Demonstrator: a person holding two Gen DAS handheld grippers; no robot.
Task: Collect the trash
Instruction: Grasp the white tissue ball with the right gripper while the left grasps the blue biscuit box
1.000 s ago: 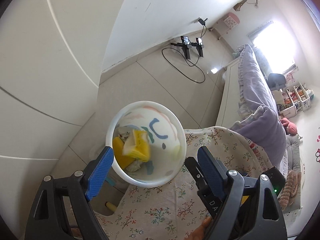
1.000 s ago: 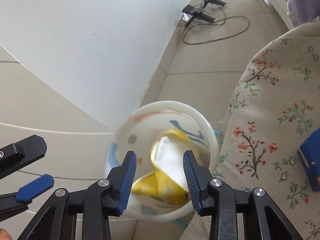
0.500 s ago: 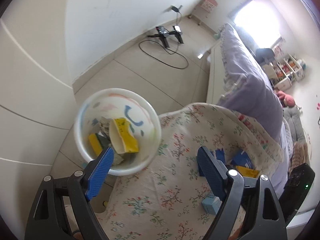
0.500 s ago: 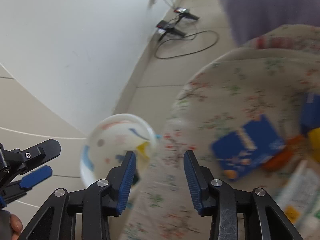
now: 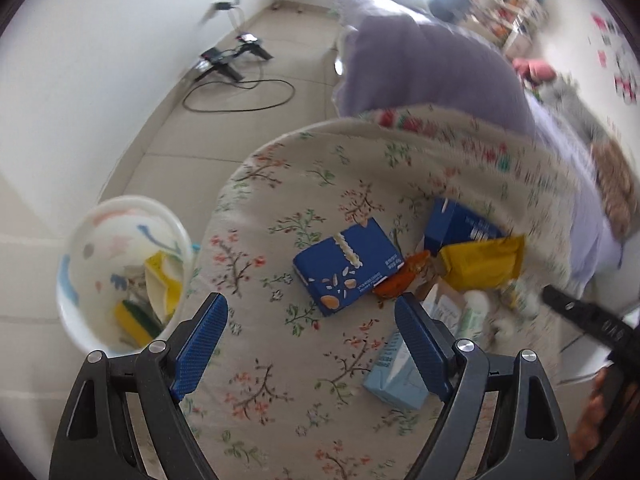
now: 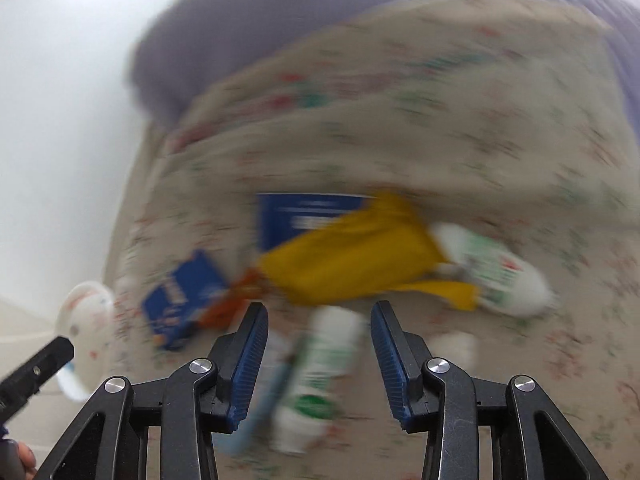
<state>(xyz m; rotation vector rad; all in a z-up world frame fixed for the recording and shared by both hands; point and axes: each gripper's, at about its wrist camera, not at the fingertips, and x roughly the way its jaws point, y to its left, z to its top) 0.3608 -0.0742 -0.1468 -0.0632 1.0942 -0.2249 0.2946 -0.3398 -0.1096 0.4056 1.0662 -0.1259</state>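
A white patterned bin stands on the floor left of the floral-cloth table, with yellow trash inside. On the cloth lie a dark blue box, a second blue box, a yellow wrapper, an orange wrapper and a light blue carton. My left gripper is open and empty above the cloth. My right gripper is open, over a white-green bottle; the view is blurred. The yellow wrapper lies just beyond it.
A purple-covered bed stands behind the table. Black cables and devices lie on the tiled floor by the white wall. Another white-green bottle lies right of the yellow wrapper. The bin shows small at the right wrist view's left.
Both grippers have swung right, from above the bin to over the table. The yellow wrapper that was between the right fingers now lies in the bin.
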